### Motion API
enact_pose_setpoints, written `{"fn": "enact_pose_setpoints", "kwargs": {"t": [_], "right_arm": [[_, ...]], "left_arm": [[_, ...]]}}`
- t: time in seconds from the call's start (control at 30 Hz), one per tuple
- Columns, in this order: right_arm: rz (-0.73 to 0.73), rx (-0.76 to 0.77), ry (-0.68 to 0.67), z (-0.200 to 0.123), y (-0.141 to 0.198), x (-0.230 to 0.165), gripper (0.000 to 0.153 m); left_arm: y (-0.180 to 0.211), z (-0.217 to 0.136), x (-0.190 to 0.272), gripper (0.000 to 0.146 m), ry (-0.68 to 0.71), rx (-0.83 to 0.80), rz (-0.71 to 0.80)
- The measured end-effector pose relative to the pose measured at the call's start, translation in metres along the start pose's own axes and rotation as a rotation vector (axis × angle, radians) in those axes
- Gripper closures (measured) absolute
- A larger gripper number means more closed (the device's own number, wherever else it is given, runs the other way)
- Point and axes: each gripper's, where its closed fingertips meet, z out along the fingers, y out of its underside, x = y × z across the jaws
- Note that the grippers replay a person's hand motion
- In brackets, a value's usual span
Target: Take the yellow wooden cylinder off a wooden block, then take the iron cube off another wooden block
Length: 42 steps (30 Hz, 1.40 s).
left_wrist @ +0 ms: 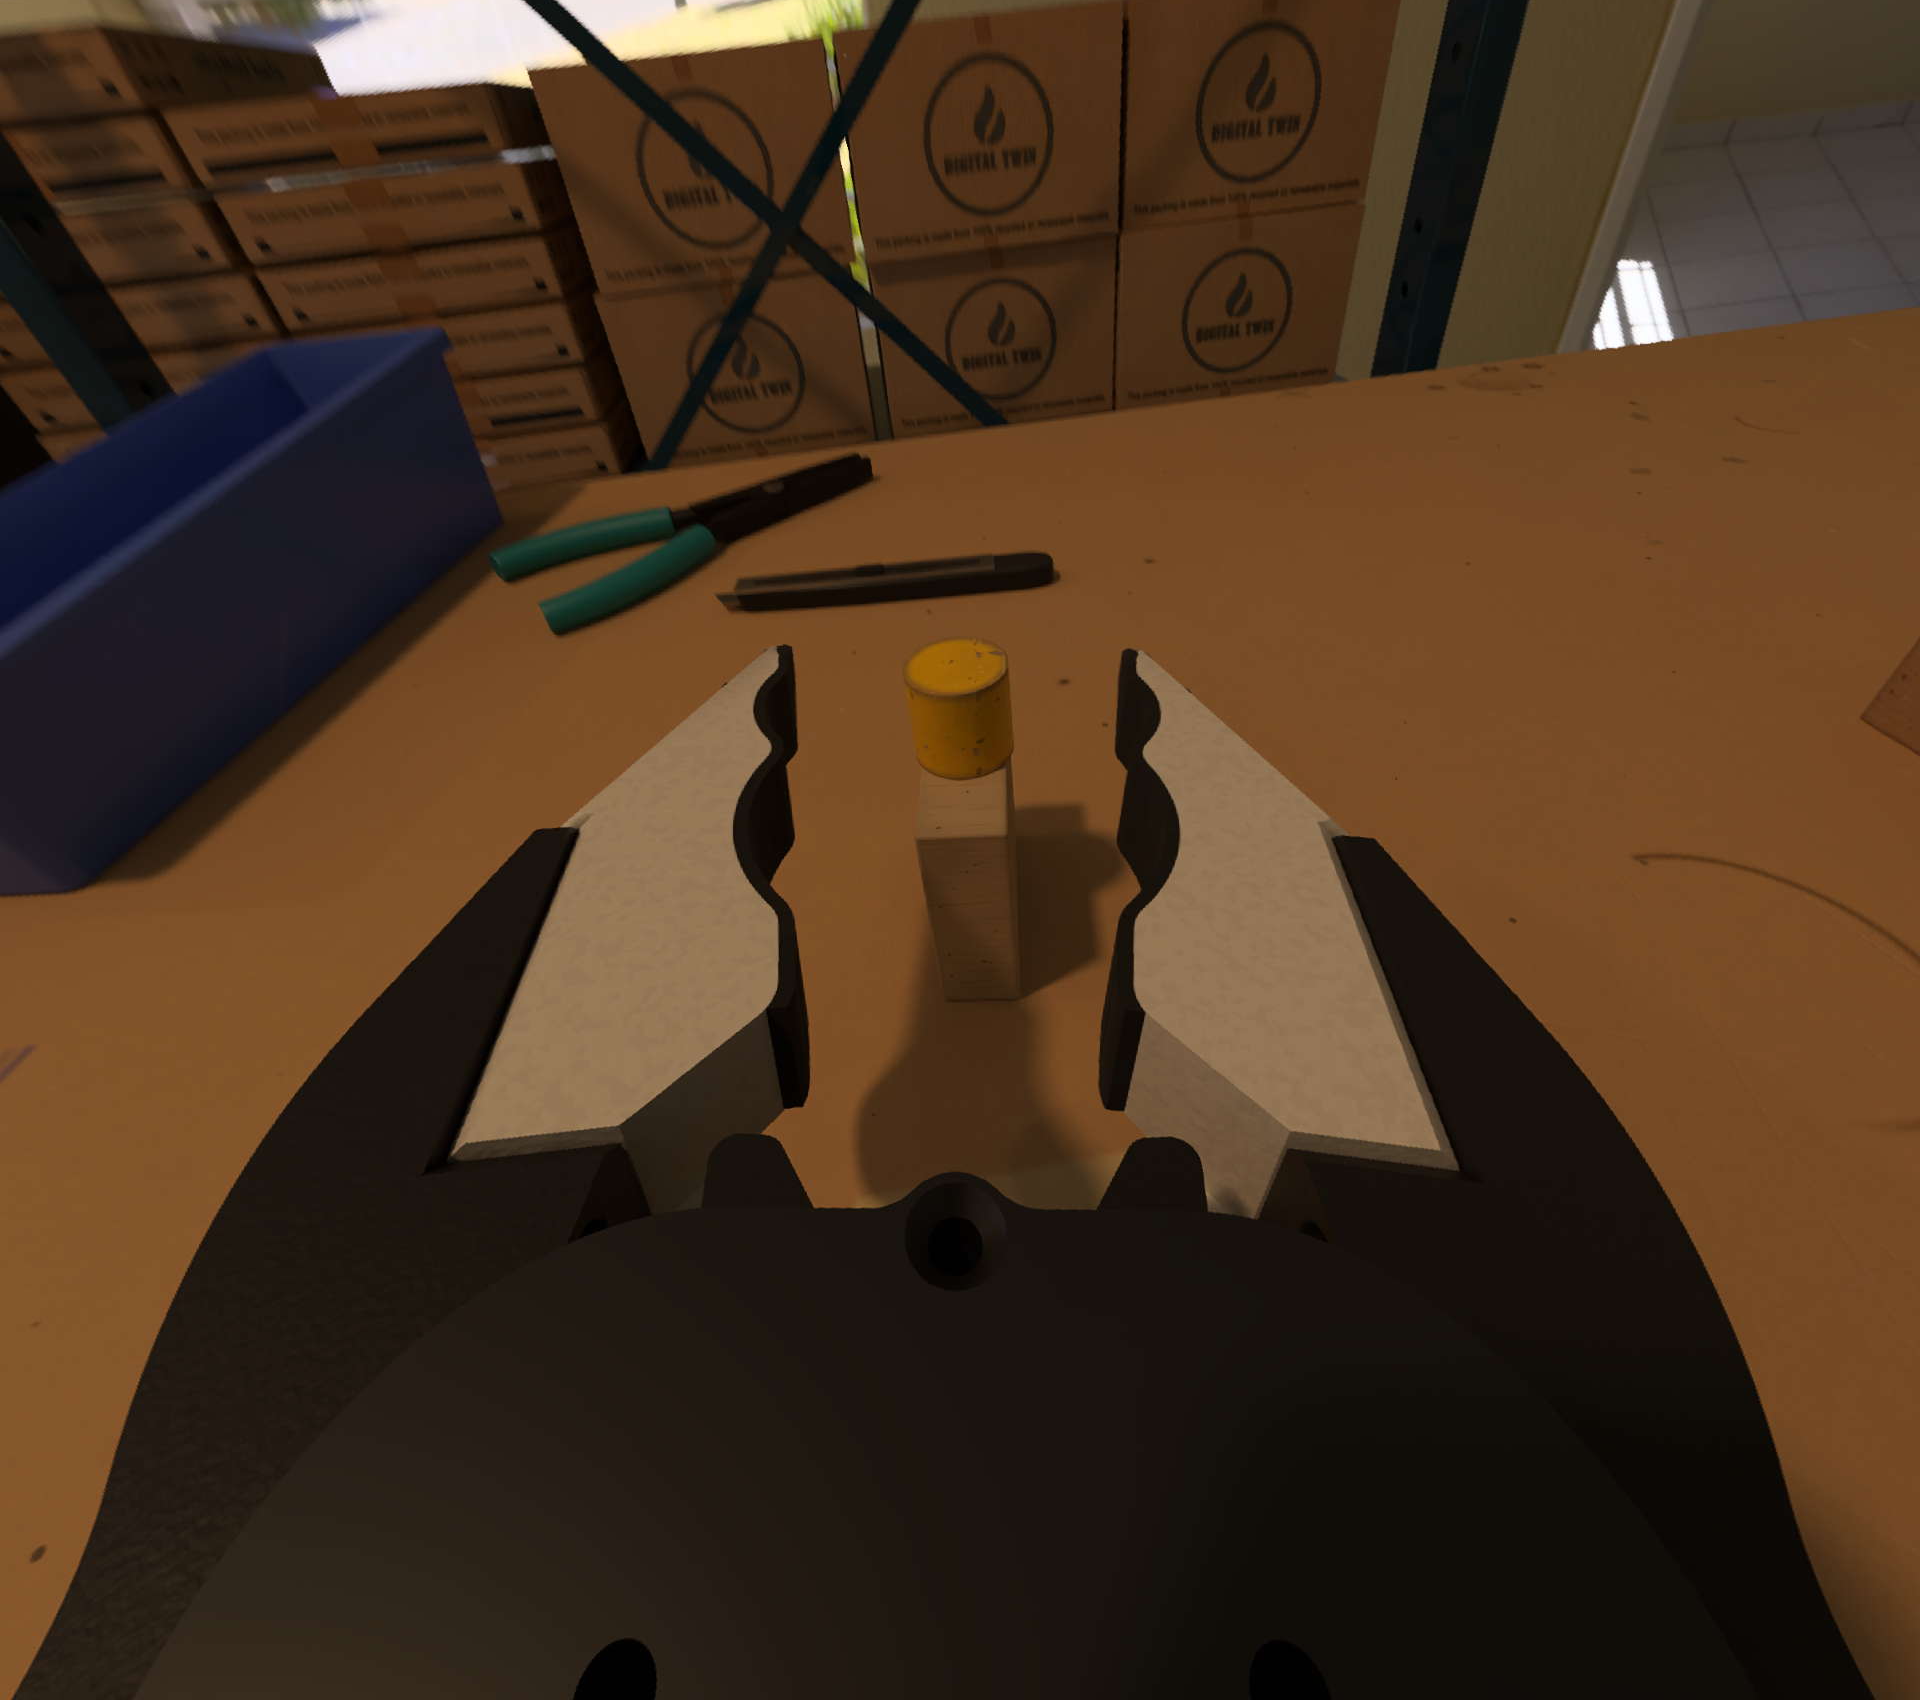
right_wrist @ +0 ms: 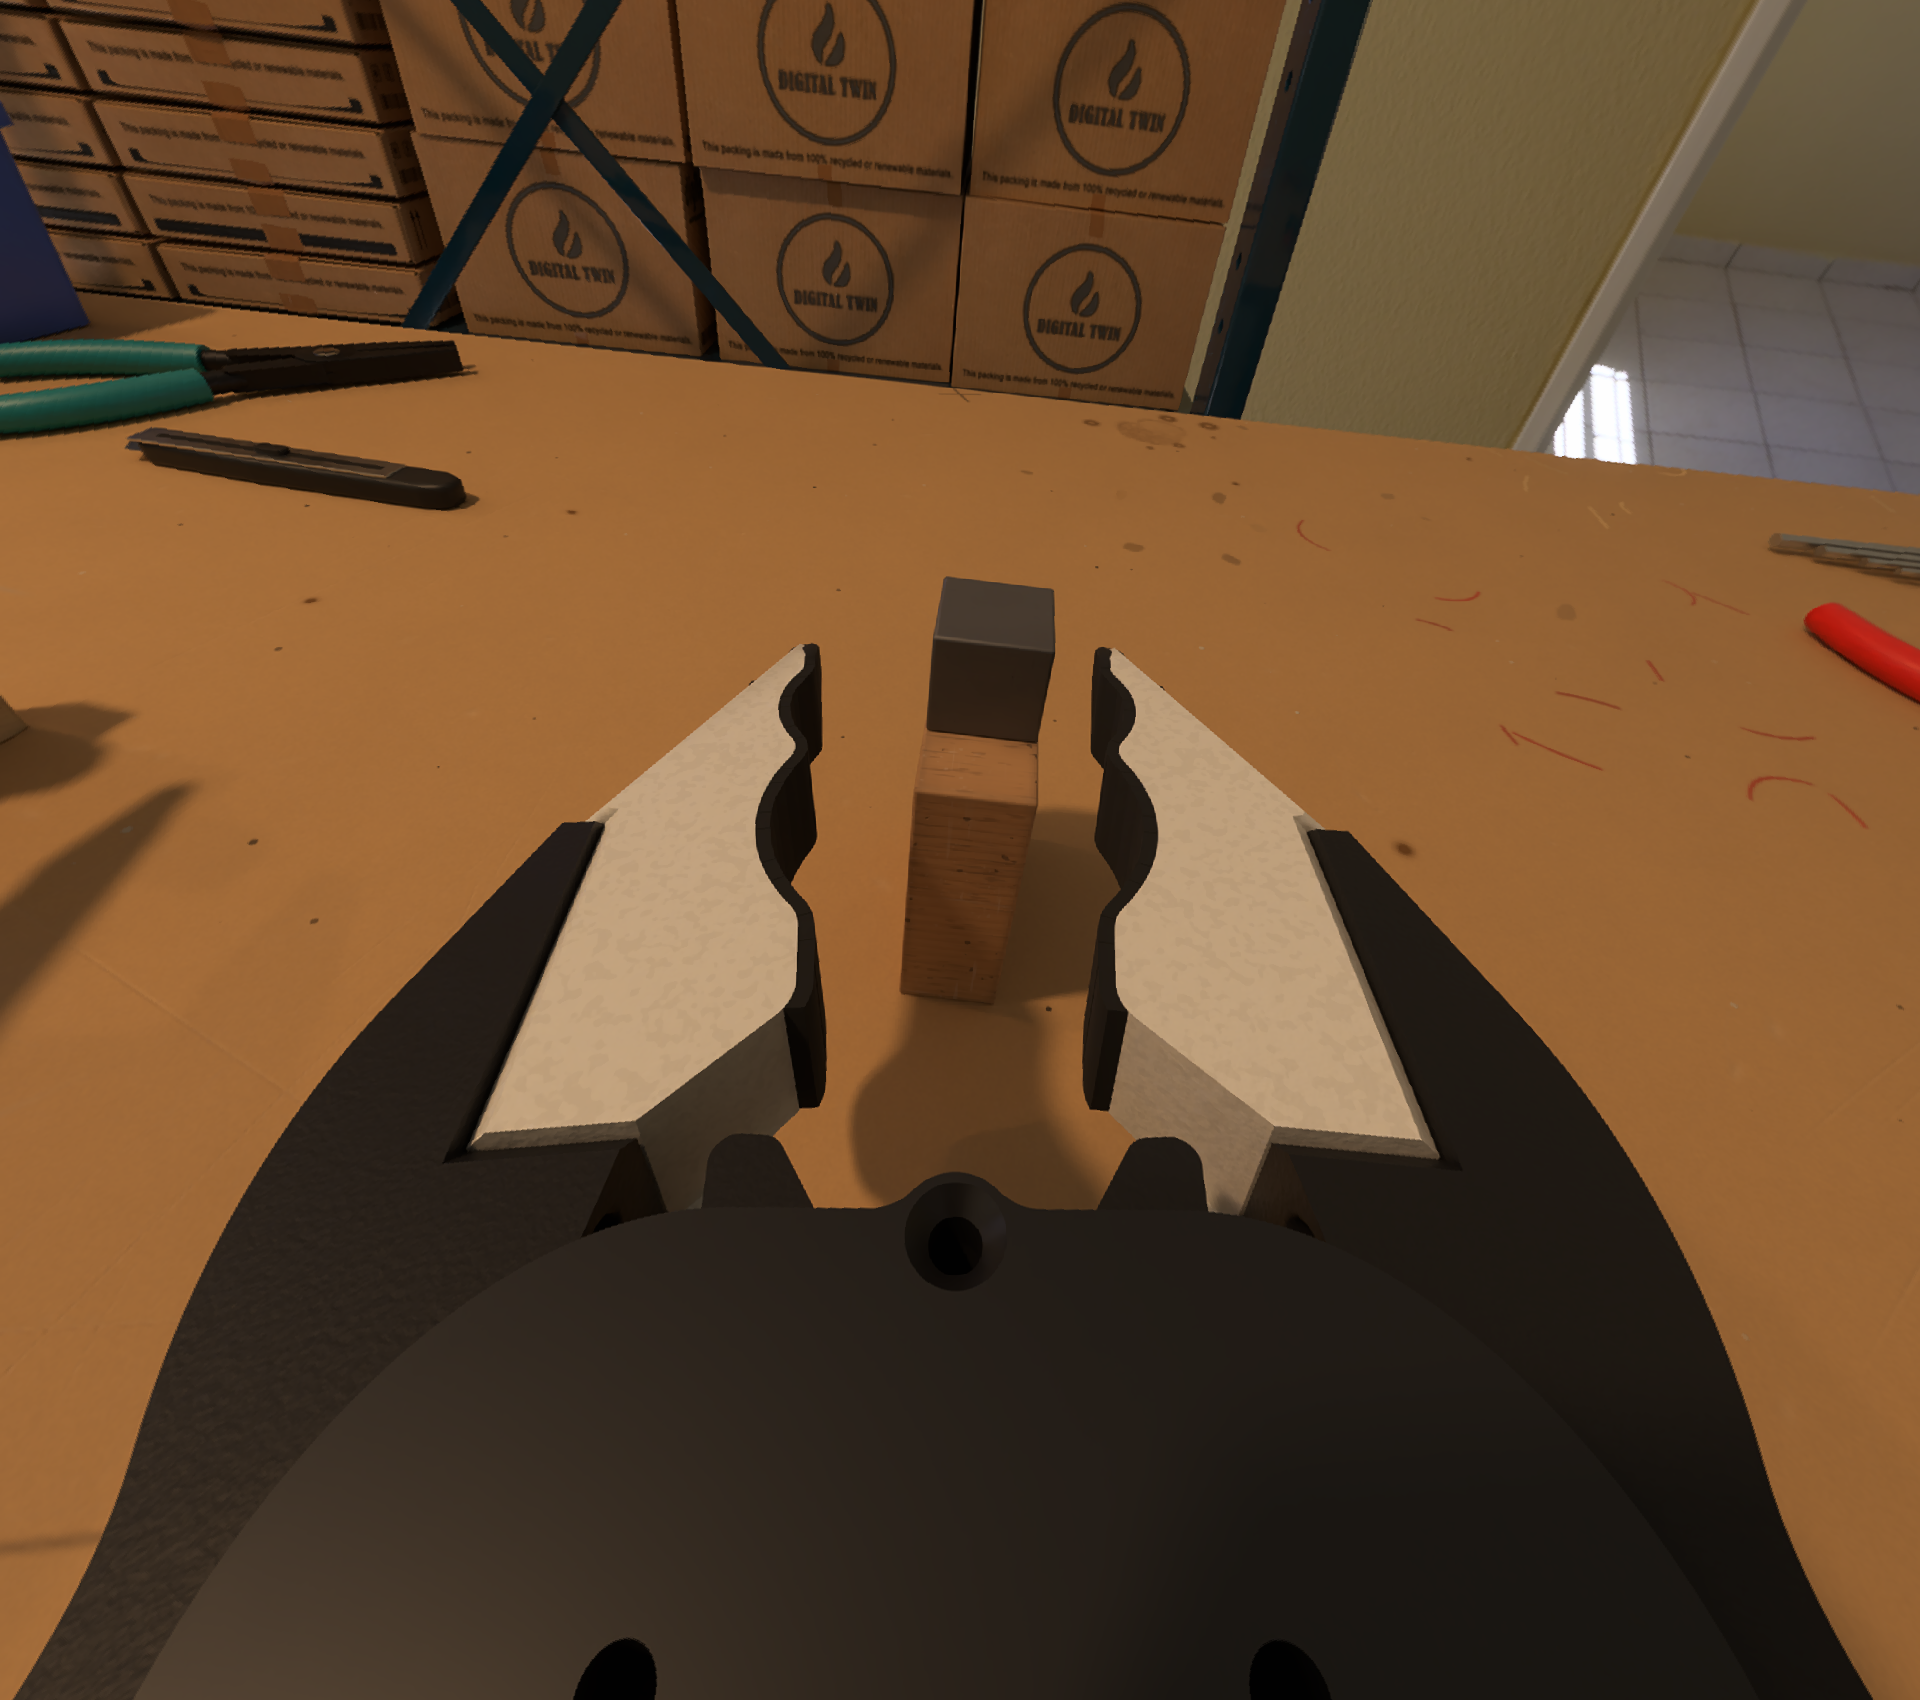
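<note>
In the left wrist view a yellow wooden cylinder [left_wrist: 958,708] stands on an upright pale wooden block [left_wrist: 968,887] on the brown table. My left gripper [left_wrist: 956,663] is open, its fingers apart on either side of the cylinder without touching it. In the right wrist view a dark grey iron cube [right_wrist: 992,658] sits on another upright wooden block [right_wrist: 968,871]. My right gripper [right_wrist: 956,658] is open, its fingers flanking the cube and block without touching them.
Green-handled pliers [left_wrist: 665,538] and a black utility knife [left_wrist: 894,580] lie beyond the cylinder; both also show at the left of the right wrist view. A blue bin [left_wrist: 208,570] stands at the left. A red-handled tool [right_wrist: 1865,648] lies at the right. Cardboard boxes [right_wrist: 831,123] stand behind the table.
</note>
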Motion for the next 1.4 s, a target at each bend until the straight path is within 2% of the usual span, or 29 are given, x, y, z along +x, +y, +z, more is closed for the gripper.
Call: {"fn": "enact_pose_setpoints", "kwargs": {"t": [0.1,0.17,0.2,0.23,0.27,0.37,0.7,1.4], "right_arm": [[0.007,-0.004,0.001,0.003,0.000,0.000,0.103],[-0.008,-0.004,0.013,0.004,0.000,0.001,0.112],[-0.010,-0.006,0.041,0.004,0.000,0.004,0.119],[-0.009,-0.010,0.071,0.004,0.001,0.006,0.128],[-0.011,-0.011,0.080,0.004,0.001,0.007,0.131],[-0.006,-0.009,0.077,0.003,0.000,0.007,0.131],[0.031,0.013,0.053,-0.023,0.004,0.004,0.131],[0.036,0.016,0.001,-0.117,0.015,-0.010,0.131]], "left_arm": [[0.009,0.007,0.001,0.088,0.038,-0.084,-0.042],[0.014,0.011,0.002,0.088,0.069,-0.135,-0.065],[0.016,0.012,0.003,0.093,0.081,-0.150,-0.076],[0.016,0.012,0.003,0.107,0.089,-0.152,-0.087],[0.016,0.012,0.003,0.119,0.088,-0.151,-0.088],[0.016,0.010,0.001,0.125,0.046,-0.149,-0.054],[0.018,-0.019,0.003,0.125,0.027,-0.146,-0.088],[0.025,-0.114,0.007,0.125,0.059,-0.141,-0.067]]}}
